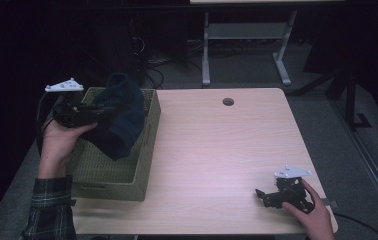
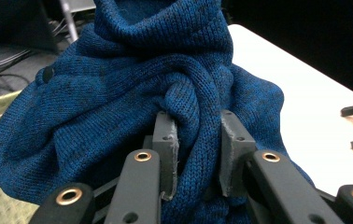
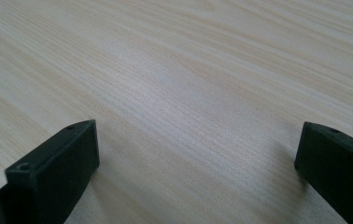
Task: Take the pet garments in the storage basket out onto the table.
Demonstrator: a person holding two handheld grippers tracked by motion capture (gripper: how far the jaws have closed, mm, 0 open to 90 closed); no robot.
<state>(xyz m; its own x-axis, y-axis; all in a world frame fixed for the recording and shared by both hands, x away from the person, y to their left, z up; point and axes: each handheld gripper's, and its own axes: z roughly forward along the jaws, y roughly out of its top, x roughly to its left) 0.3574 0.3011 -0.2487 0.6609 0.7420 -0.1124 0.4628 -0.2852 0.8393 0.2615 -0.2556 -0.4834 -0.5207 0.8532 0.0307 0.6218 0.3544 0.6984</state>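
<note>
Pale wood-grain desk [image 1: 217, 150], dark room; woven green basket [image 1: 108, 176]; left gripper [image 2: 198, 149] clamped blue knit garment [image 2: 118, 93]; right gripper [image 1: 263, 196] rested wide.

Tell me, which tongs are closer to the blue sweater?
Left. The left tongs are pinching a fold of the blue sweater over the basket. The right tongs rest far across the table, open.

The setting is a lab or office workroom. A light wood-grain desk [image 1: 217, 150] with a cable port [image 1: 228, 101] stands on grey carpet [image 1: 327, 115]. At 12 o'clock, a second desk frame [image 1: 247, 45] (white metal legs) stands behind it; loose cables [image 1: 149, 65] lie at 11 o'clock.
</note>
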